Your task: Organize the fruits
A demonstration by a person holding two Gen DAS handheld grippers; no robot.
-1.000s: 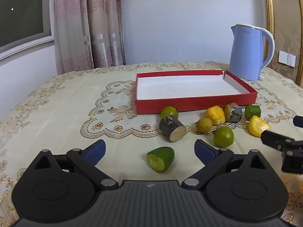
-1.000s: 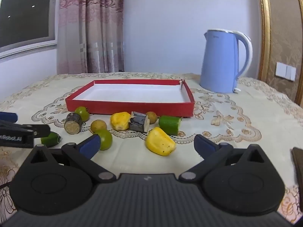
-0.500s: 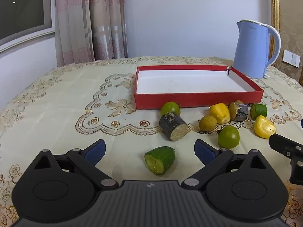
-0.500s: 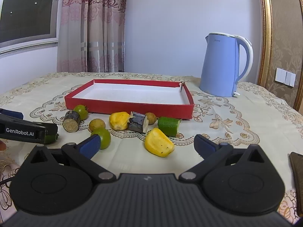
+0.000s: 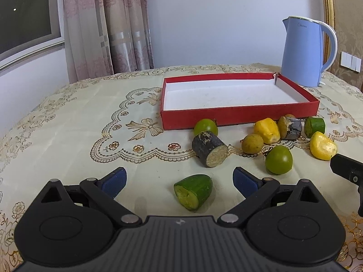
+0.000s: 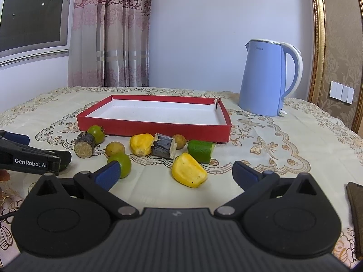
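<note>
A shallow red tray (image 5: 238,115) (image 6: 154,130) with a white floor stands on the table. Fruit pieces lie in front of it: a cut cucumber end (image 5: 194,193), a dark sugarcane stub (image 5: 209,148) (image 6: 84,145), green round fruits (image 5: 278,159) (image 6: 121,164), yellow pieces (image 5: 322,145) (image 6: 188,170) and a cucumber chunk (image 6: 200,150). My left gripper (image 5: 179,179) is open, with the cucumber end lying between its blue fingertips. My right gripper (image 6: 175,172) is open too, the yellow piece between its tips.
A light blue kettle (image 5: 305,52) (image 6: 266,79) stands behind the tray's right end. The lace-patterned tablecloth (image 5: 79,124) covers the table. A dark flat object (image 6: 356,213) lies at the right edge. Curtain and window are behind.
Both grippers drew slightly nearer the table and fruit; the cucumber end now sits closer between the left fingers. Both stay open and no fruit has moved.
</note>
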